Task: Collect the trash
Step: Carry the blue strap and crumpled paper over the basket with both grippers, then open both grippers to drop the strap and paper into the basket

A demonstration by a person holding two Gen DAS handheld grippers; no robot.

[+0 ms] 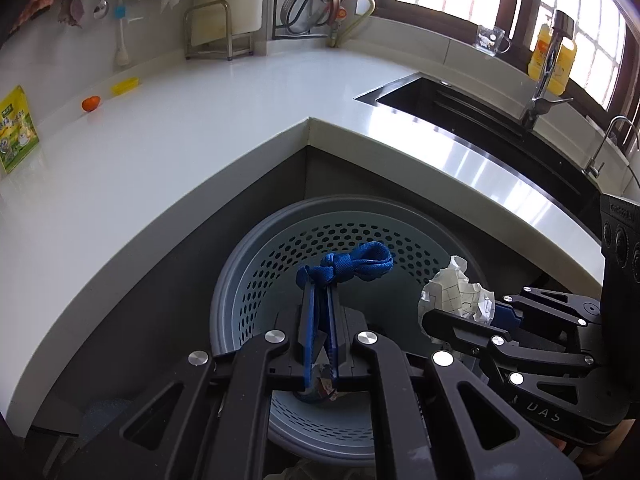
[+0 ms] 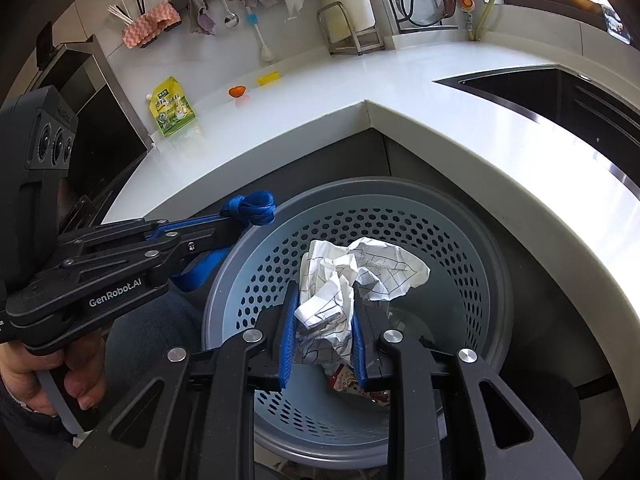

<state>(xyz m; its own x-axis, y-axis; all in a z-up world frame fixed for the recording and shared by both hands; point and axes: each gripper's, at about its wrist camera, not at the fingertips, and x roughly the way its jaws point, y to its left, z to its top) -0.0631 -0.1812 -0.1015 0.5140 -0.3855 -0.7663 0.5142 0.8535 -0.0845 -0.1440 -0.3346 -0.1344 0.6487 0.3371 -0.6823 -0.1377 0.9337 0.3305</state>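
Your left gripper [image 1: 320,292] has its jaws pressed together on a knotted blue strap [image 1: 348,266], which sticks out past the fingertips and hangs over the open mouth of the gray perforated bin [image 1: 256,280]. In the right wrist view the same strap [image 2: 252,208] sits over the bin's near-left rim [image 2: 224,280], with a loose loop of it trailing below the gripper. Your right gripper [image 2: 326,312] pinches a crumpled ball of white paper [image 2: 352,276] printed with thin dark grid lines; the blue pads bite into both sides of it, and the wad sits above the inside of the bin. From the left wrist view that paper [image 1: 452,292] is just beside the strap, to its right, and the two do not touch. Some scraps [image 2: 344,380] already lie at the bottom of the bin, too small to make out. The bin stands on the floor in the corner under the white countertop [image 1: 180,140]. On that counter, well apart from the bin, lie a green and yellow pouch [image 2: 172,108], a small orange fruit [image 1: 91,103] and a yellow piece [image 1: 125,85]. The sink [image 1: 460,120] is off to the right.
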